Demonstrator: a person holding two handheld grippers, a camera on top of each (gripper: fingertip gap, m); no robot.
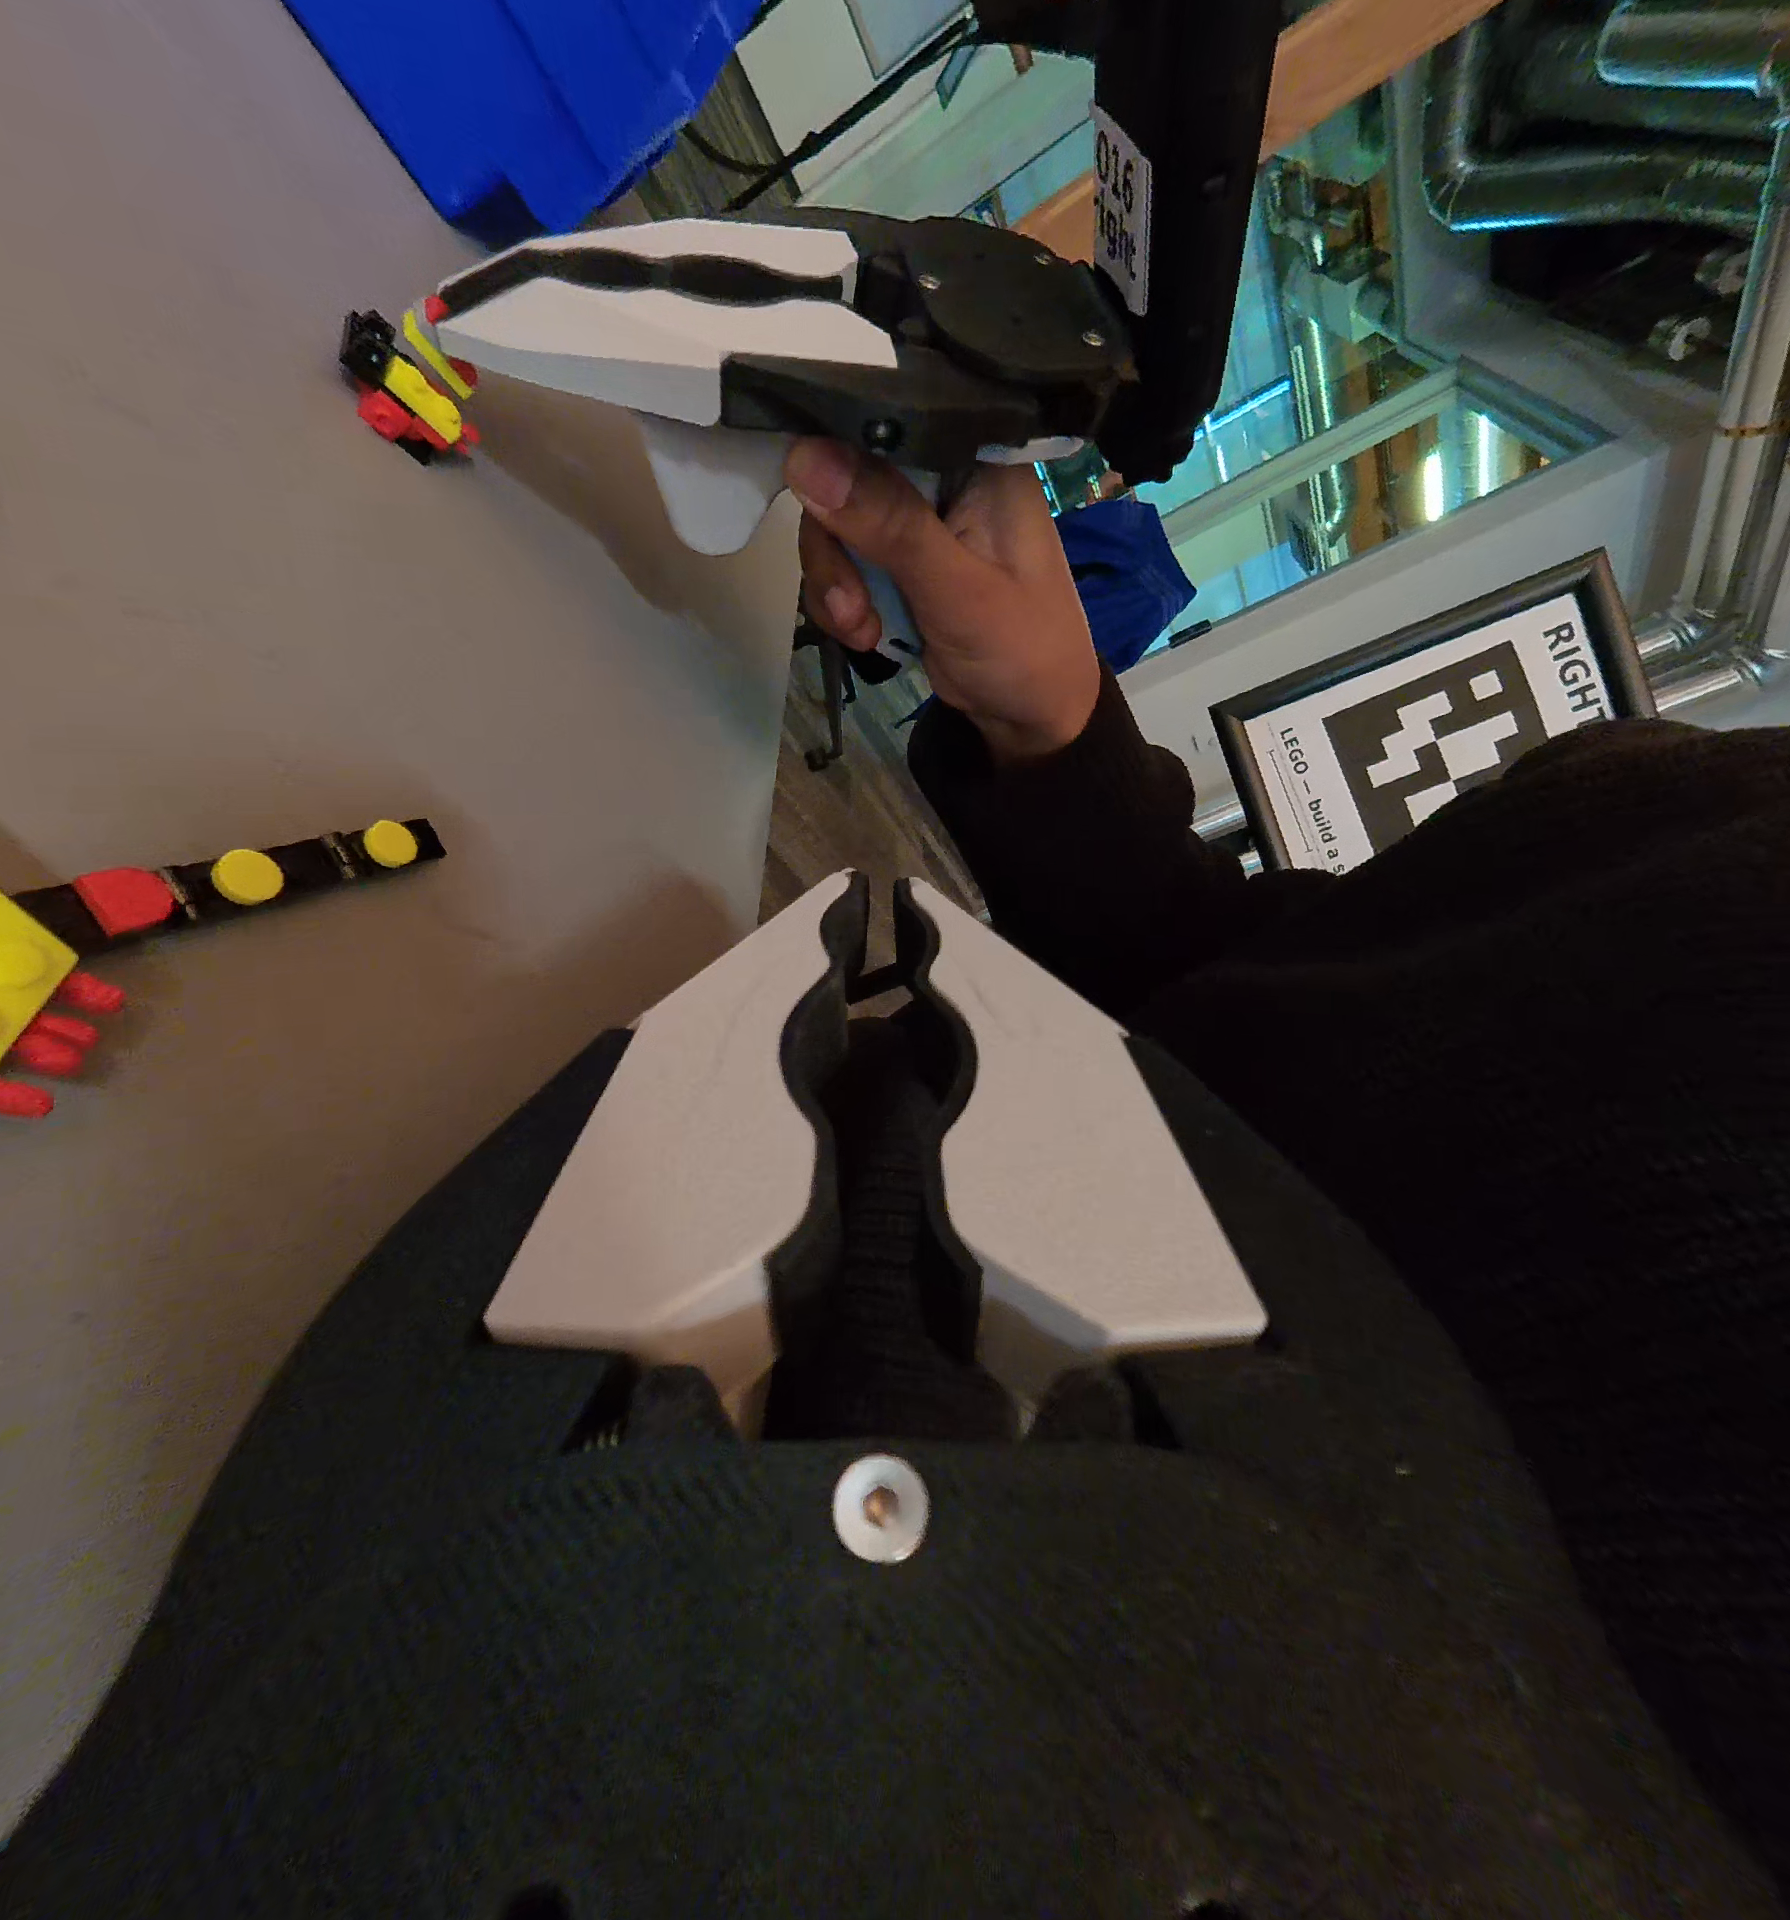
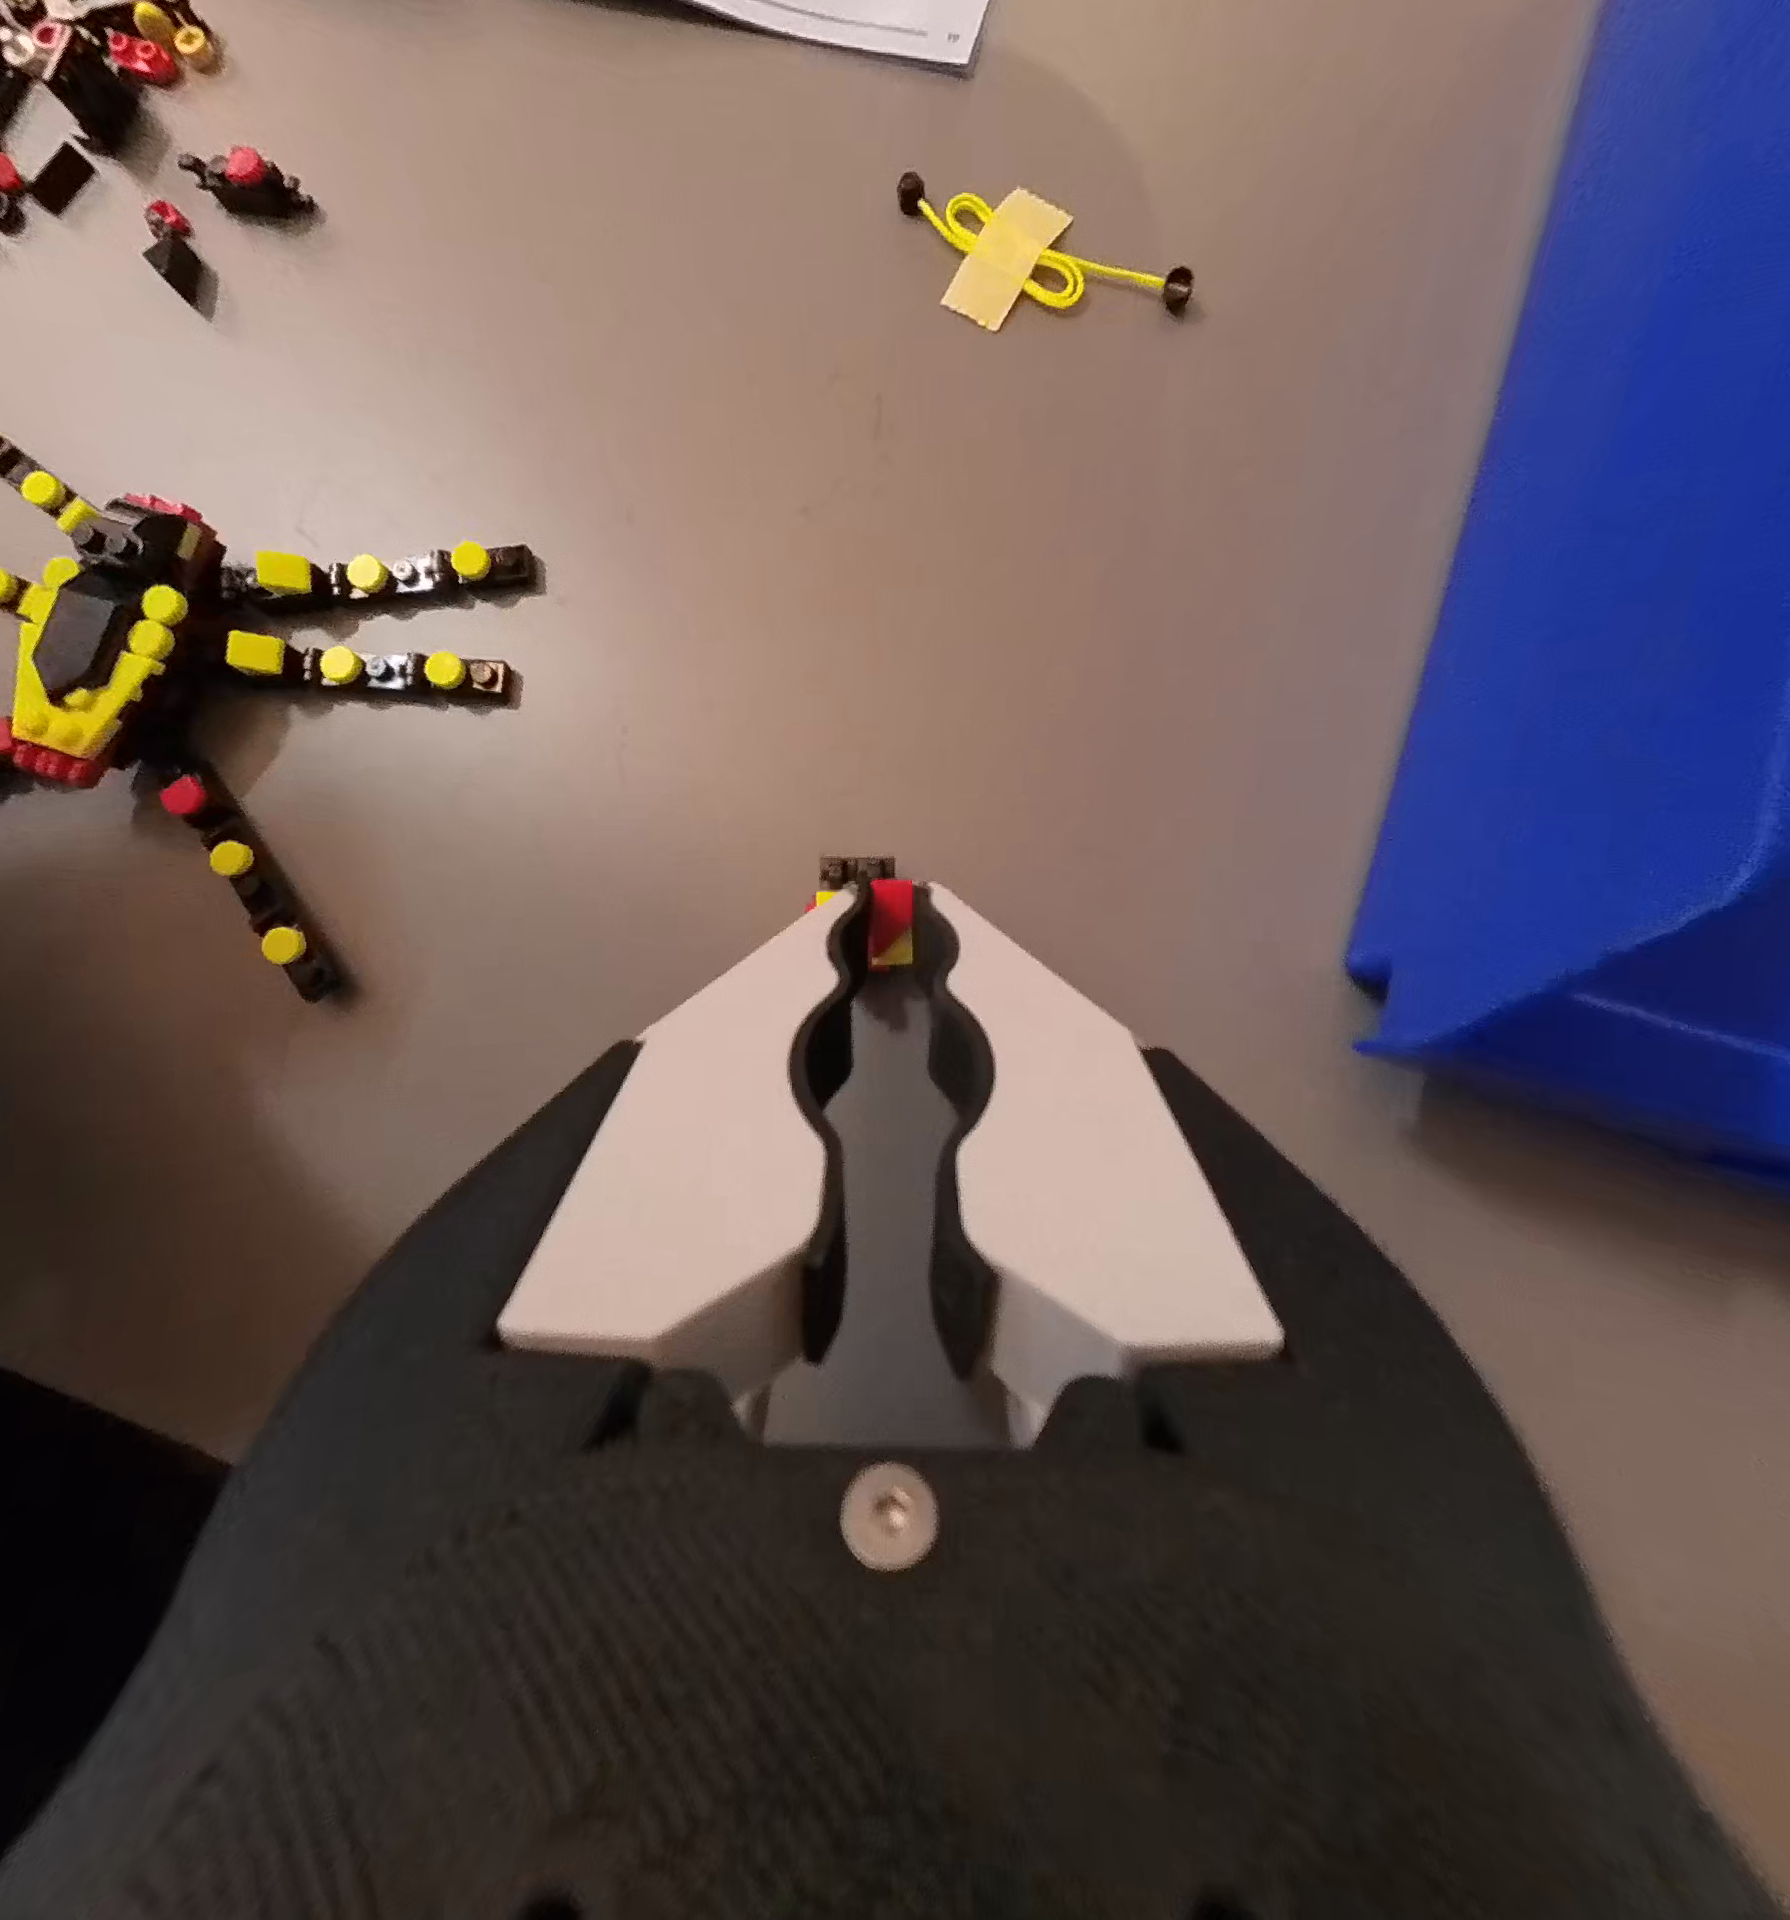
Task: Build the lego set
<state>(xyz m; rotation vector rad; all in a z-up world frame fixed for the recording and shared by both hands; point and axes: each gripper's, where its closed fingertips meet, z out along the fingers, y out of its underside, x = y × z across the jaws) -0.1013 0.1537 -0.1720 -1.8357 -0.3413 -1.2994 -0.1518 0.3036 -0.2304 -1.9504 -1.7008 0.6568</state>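
My right gripper [image 2: 886,899] is shut on a small red, yellow and black lego sub-assembly [image 2: 889,925]. It holds this at or just above the grey table. The left wrist view shows that gripper [image 1: 434,322] and the sub-assembly [image 1: 408,390] from the side, with a person's hand [image 1: 932,582] on the handle. The black and yellow spider model [image 2: 91,644] lies to the left with its legs spread; one leg [image 1: 247,873] shows in the left wrist view. My left gripper [image 1: 878,899] is off the table's edge, its jaws nearly together on what looks like a thin black piece [image 1: 875,979].
A blue bin [image 2: 1649,623] stands along the right, also seen in the left wrist view [image 1: 517,94]. A yellow string with tape [image 2: 1016,255] lies ahead. Loose bricks [image 2: 39,104] and a booklet [image 2: 849,21] sit at the far edge. A framed sign [image 1: 1421,727] stands beyond the table edge [image 1: 782,675]. The left gripper's tips are roughly 15 cm from the right gripper's.
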